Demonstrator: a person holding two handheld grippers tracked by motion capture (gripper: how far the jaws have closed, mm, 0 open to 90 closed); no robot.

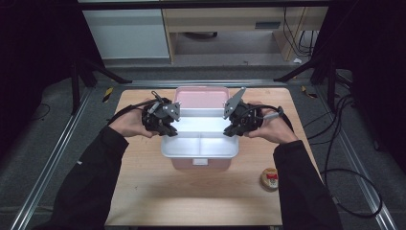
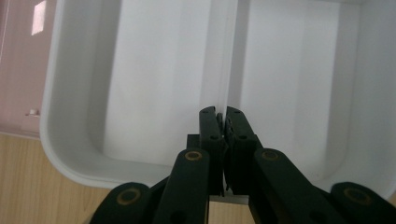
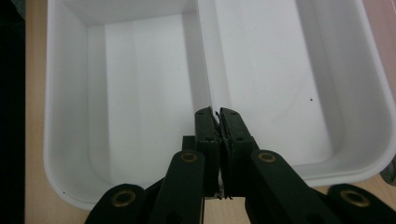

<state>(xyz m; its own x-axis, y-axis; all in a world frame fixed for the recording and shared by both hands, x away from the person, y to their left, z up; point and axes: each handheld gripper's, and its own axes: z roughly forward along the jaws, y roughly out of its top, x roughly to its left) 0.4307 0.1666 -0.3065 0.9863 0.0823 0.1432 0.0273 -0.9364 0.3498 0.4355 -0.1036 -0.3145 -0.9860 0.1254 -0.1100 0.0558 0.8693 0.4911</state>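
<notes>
Gripping the white tray (image 1: 199,143) by its middle divider, we have our left claw (image 1: 165,128) and right claw (image 1: 233,128) both clamped tight; it sits over the pink box (image 1: 199,162) mid-worktop (image 1: 143,191), removal apparently underway.

The high view looks forward and down from above the person's side onto the whole wooden table (image 1: 143,191), far enough back to take in the floor and furniture beyond. The left gripper view sits close over the white divided tray (image 2: 60,154), looking down along its own black fingers (image 2: 208,128) at the middle wall. The right gripper view does likewise from the opposite end. All three views share that tray.
</notes>
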